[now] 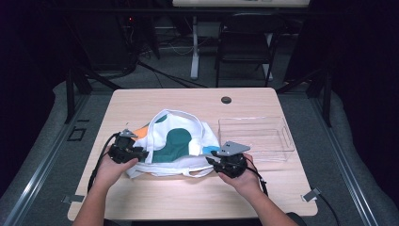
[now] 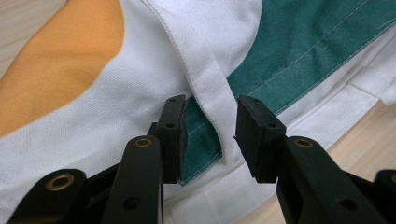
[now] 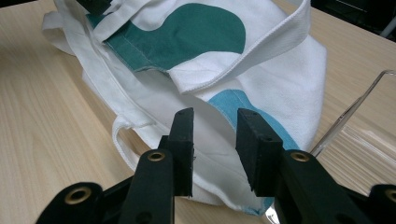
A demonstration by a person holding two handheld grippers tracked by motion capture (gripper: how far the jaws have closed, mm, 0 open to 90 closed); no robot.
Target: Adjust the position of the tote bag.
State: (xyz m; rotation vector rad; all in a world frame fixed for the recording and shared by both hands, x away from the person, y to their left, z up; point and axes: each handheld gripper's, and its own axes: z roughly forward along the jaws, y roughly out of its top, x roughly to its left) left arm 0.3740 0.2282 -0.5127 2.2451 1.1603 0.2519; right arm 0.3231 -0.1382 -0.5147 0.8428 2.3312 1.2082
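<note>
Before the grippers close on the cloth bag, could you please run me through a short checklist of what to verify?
1. Left gripper lined up on the bag: ok, the white strap runs between its jaws.
2. Left pads pressing the strap: not ok, gaps show on both sides.
3. Right gripper over the bag's edge: ok, white cloth with the blue patch lies between its jaws.
4. Right pads gripping the cloth: cannot tell; a gap seems to remain.
5. Clear tray free of the bag: ok, it stands beside it on the table.
</note>
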